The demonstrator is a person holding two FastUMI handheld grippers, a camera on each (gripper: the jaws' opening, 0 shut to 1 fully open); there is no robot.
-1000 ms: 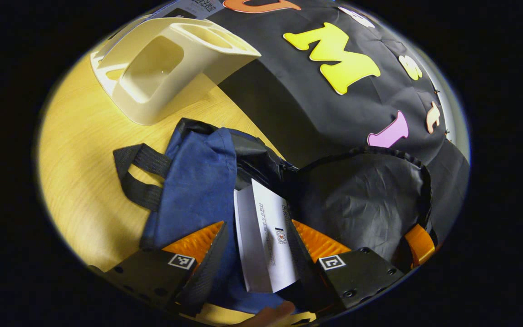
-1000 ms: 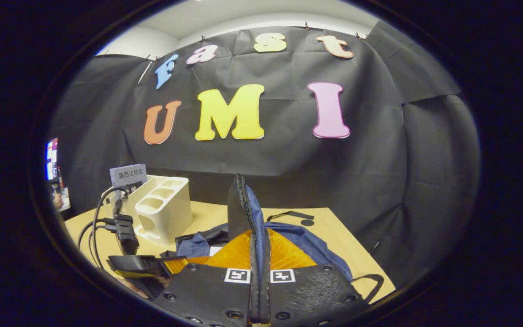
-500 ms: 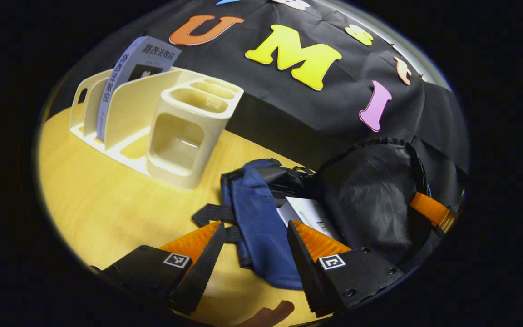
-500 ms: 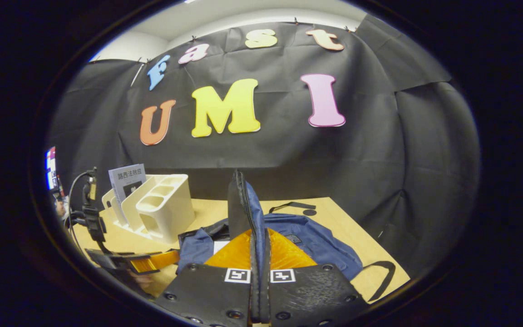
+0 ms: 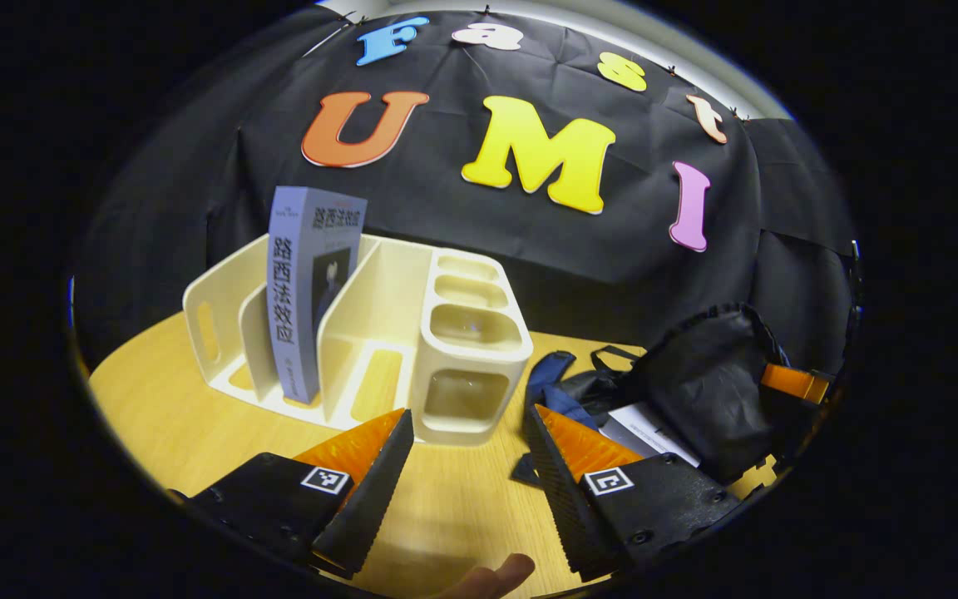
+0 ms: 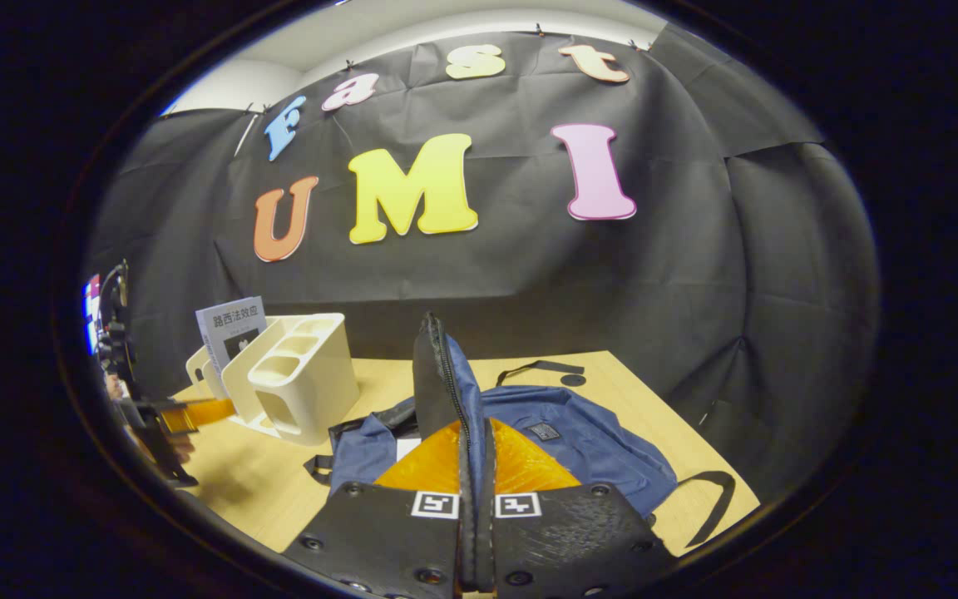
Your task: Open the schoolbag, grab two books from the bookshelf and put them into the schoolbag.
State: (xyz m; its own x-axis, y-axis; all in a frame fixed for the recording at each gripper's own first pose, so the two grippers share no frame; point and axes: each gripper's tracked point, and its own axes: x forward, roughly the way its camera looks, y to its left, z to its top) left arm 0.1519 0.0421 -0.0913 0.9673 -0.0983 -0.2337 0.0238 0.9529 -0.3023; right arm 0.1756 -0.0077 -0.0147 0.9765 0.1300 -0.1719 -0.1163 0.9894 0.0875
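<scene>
The blue schoolbag [image 6: 579, 433] lies on the wooden table with its flap [image 6: 437, 374] lifted upright. My right gripper [image 6: 476, 433] is shut on that flap's zipper edge. A white book [image 5: 649, 426] lies inside the open bag [image 5: 695, 391], under the raised black lining. My left gripper [image 5: 466, 449] is open with nothing between its fingers, low over the table in front of the cream bookshelf [image 5: 379, 333]. One grey-blue book [image 5: 308, 291] stands upright in a shelf slot. In the right gripper view the bookshelf [image 6: 296, 374], its book [image 6: 229, 326] and the left gripper [image 6: 175, 416] are at the far left.
The bookshelf's right end has small cup compartments [image 5: 471, 333]. Black bag straps [image 6: 708, 499] trail over the table [image 6: 637, 391] toward its right edge. A fingertip [image 5: 496, 574] of the holding hand is at the bottom of the left gripper view.
My left gripper drew back out of the bag's mouth and swung left to face the bookshelf, leaving the white book inside. My right gripper kept hold of the raised flap.
</scene>
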